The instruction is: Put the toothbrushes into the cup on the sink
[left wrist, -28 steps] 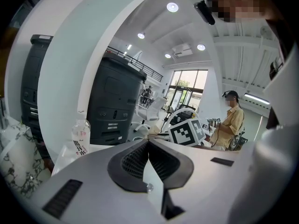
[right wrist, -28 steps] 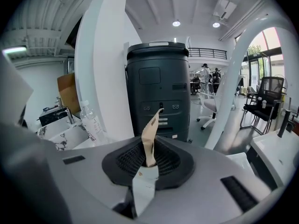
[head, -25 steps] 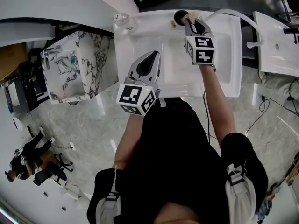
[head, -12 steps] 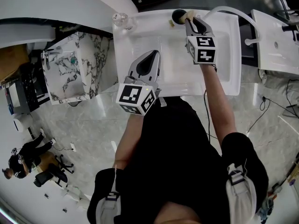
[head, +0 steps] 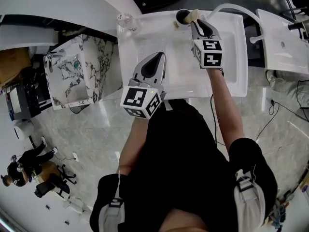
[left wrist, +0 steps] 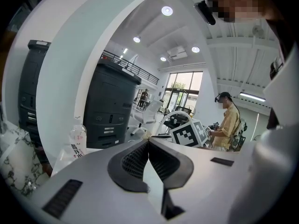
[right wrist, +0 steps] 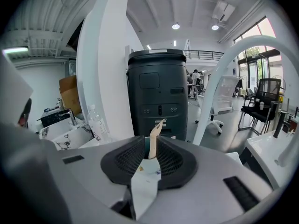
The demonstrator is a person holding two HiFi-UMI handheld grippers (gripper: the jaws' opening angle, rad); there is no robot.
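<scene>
Right gripper view: right gripper (right wrist: 149, 143) pinches slim beige toothbrush (right wrist: 153, 135); left gripper (left wrist: 148, 142) clenched, empty.

toothbrush (right wrist: 153, 139): beige, gripped upright | cup (head: 183, 16): dark, on sink (head: 145, 45) back edge

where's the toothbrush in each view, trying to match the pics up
Head view: the toothbrush is at top centre, in the right claw, beside the cup.
Left gripper view: not clearly in it.
Right gripper view: the toothbrush is at centre, sticking up between the closed jaws.
Shared landmark: the clear bottle.
</scene>
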